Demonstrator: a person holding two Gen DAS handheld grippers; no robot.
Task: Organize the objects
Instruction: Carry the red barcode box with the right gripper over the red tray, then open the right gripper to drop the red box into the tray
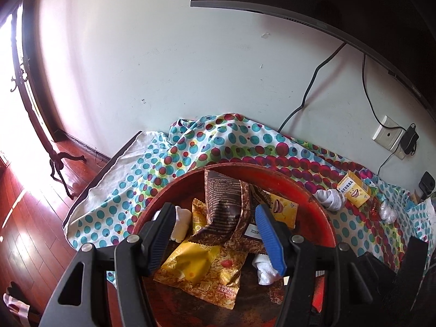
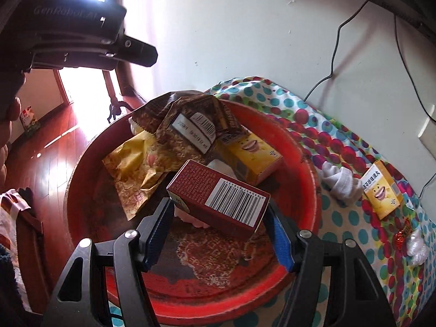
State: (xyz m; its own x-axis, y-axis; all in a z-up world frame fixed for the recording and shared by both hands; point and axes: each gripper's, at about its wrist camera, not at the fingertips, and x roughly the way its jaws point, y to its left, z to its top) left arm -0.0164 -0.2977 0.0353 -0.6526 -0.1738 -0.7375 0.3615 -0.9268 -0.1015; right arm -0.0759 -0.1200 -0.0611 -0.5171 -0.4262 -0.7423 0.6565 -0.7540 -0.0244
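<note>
A red basin (image 1: 308, 209) (image 2: 299, 190) stands on a polka-dot cloth and holds a brown snack packet (image 1: 223, 207) (image 2: 185, 130), a yellow packet (image 1: 201, 269) (image 2: 136, 169), a yellow box (image 2: 253, 155) and white rolled cloths (image 1: 181, 226). My left gripper (image 1: 216, 237) hovers open above the basin, its pads apart from the packets below. My right gripper (image 2: 220, 205) is shut on a maroon box with a barcode (image 2: 218, 190), held over the basin's near half. The left gripper's body (image 2: 81, 35) shows at the top left of the right wrist view.
On the cloth (image 2: 340, 226) right of the basin lie a white cloth bundle (image 2: 340, 182), a second yellow box (image 2: 381, 190), a red candy (image 2: 403, 231) and crumpled white plastic (image 2: 417, 248). A wall with cables and a socket (image 1: 387, 135) stands behind. Wooden floor lies to the left.
</note>
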